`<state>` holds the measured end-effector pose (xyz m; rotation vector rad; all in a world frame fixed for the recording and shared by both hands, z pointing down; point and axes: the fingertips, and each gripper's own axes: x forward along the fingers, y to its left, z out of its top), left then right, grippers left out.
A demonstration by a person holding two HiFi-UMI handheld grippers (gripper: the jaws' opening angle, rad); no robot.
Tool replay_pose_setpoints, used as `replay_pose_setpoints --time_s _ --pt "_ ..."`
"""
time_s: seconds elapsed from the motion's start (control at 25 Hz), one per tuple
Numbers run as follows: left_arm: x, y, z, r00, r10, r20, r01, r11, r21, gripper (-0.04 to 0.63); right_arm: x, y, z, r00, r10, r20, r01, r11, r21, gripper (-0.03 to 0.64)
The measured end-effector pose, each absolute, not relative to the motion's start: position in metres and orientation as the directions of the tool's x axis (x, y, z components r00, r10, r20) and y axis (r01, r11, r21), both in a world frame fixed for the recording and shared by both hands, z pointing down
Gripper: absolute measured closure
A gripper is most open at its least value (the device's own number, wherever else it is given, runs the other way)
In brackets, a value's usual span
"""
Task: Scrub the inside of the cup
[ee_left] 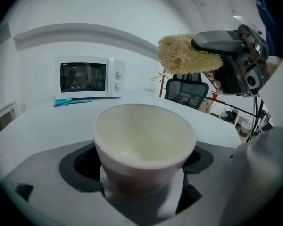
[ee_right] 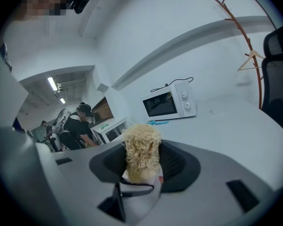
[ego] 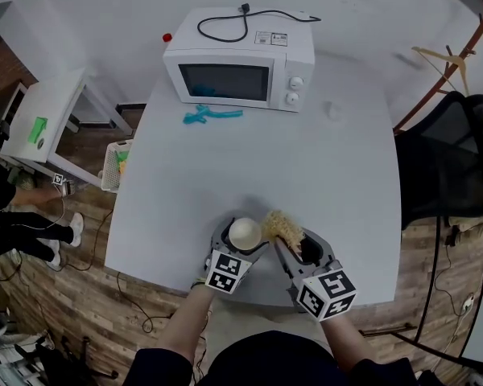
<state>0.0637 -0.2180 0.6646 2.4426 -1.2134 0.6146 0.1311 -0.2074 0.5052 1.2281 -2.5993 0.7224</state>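
A white cup (ego: 244,233) stands upright between the jaws of my left gripper (ego: 243,240), near the table's front edge. In the left gripper view the cup (ee_left: 144,140) is empty and looks clean inside, with a dark gap on each side between its wall and the wide-spread jaws. My right gripper (ego: 288,238) is shut on a tan loofah scrubber (ego: 282,227), which is just right of the cup's rim and outside it. The scrubber (ee_left: 184,54) hangs above and to the right of the cup. From the right gripper view the scrubber (ee_right: 141,150) sticks up between the jaws.
A white microwave (ego: 240,59) with its cord on top stands at the back of the grey table (ego: 225,167), with a teal tool (ego: 212,116) in front of it. A black chair (ego: 451,155) is at the right. A small white table (ego: 44,119) and a person are at the left.
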Motion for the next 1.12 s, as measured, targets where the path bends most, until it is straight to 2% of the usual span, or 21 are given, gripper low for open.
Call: replay_pose_setpoints --time_s 0.76,1.12 --pt "0.066 -0.224 0.676 0.508 -0.669 0.542 -0.818 -0.571 0.062 0.141 0.131 -0.213 0.510 -0.653 -0.666 0.360 -0.757 0.554 -0.348 0.434" --pt "0.051 -0.218 0.662 0.482 -0.702 0.524 -0.835 -0.549 0.032 0.141 0.116 -0.203 0.507 -0.692 -0.620 0.369 -0.722 0.610 -0.327 0.434"
